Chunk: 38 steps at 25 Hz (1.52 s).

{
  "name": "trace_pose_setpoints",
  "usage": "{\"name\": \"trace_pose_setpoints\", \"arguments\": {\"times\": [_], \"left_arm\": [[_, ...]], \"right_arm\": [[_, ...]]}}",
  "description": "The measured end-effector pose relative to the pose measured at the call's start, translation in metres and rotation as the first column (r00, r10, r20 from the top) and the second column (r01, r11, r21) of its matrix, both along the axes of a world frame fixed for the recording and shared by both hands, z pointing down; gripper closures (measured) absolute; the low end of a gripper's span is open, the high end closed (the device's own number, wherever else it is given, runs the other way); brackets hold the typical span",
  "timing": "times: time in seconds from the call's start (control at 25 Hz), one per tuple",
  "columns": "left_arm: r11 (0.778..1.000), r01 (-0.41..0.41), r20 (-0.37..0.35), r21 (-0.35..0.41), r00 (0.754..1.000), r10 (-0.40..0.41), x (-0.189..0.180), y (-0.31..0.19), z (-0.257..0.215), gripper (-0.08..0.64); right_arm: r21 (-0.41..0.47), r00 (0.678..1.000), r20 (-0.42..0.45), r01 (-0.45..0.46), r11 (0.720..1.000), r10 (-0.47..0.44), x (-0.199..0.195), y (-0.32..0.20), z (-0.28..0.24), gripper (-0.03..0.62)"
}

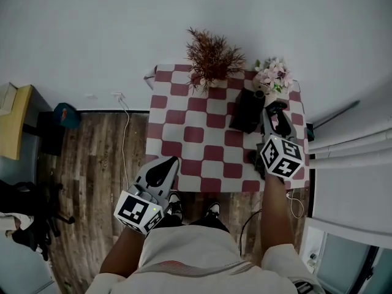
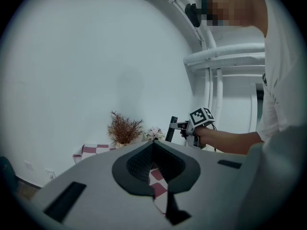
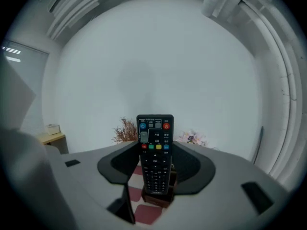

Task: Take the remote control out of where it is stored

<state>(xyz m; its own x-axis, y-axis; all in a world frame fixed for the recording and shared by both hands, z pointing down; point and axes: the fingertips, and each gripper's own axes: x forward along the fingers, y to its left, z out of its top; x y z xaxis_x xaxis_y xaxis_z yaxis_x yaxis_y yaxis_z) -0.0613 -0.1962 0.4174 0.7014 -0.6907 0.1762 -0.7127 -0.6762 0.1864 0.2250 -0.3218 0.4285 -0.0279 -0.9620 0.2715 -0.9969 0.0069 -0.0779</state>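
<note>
Black plastic remote control (image 3: 155,152), a slim rectangle w/ rows of tiny buttons plus red, green, yellow and blue keys, stands upright btwn the jaws of my right hand-held gripper (image 3: 154,143). The dark ribbed pads are clamped on its long edges. Its bottom end lines up w/ a dark brownish boxy holder (image 3: 156,199) on the surface (image 1: 184,121); can't tell from this angle if it's fully clear of it.

Left gripper view gives me the side-on look the right one can't: remote is up in the air, leaning a bit, near the pink flowers (image 2: 154,133) and the spiky dried plant (image 2: 124,128).

Left hand-held gripper (image 2: 153,143) has its jaw tips together w/ nothing in them, off the near edge of the surface.

Only the head view shows the whole red-and-white checked cloth and the wood-plank floor (image 1: 98,158).
</note>
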Motion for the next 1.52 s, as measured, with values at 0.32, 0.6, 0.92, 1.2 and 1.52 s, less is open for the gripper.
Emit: {"name": "trace_pose_setpoints", "arguments": {"times": [0.32,0.6,0.92,1.2,1.52], "left_arm": [[1.0,-0.008,-0.012,0.008,1.0,0.008,0.001,0.015,-0.003,0.554],[1.0,-0.013,-0.022,0.012,1.0,0.014,0.003,0.025,-0.004,0.554],[1.0,0.023,-0.022,0.006,1.0,-0.022,-0.01,0.027,0.0,0.554],[0.999,0.053,-0.022,0.002,0.998,-0.053,-0.023,0.024,0.002,0.554],[0.997,0.083,-0.021,-0.005,0.996,-0.083,-0.036,0.021,0.003,0.554]], "right_arm": [[-0.313,0.934,-0.148,0.267,0.911,-0.325,-0.038,0.062,0.032,0.373],[-0.61,0.81,-0.168,0.363,0.705,-0.563,-0.071,0.109,0.107,0.374],[-0.828,0.677,-0.149,0.313,0.466,-0.72,-0.09,0.133,0.184,0.374],[-0.867,0.6,-0.138,0.312,0.388,-0.788,-0.111,0.121,0.214,0.374],[-0.891,0.538,-0.119,0.313,0.329,-0.834,-0.125,0.116,0.251,0.374]]}}
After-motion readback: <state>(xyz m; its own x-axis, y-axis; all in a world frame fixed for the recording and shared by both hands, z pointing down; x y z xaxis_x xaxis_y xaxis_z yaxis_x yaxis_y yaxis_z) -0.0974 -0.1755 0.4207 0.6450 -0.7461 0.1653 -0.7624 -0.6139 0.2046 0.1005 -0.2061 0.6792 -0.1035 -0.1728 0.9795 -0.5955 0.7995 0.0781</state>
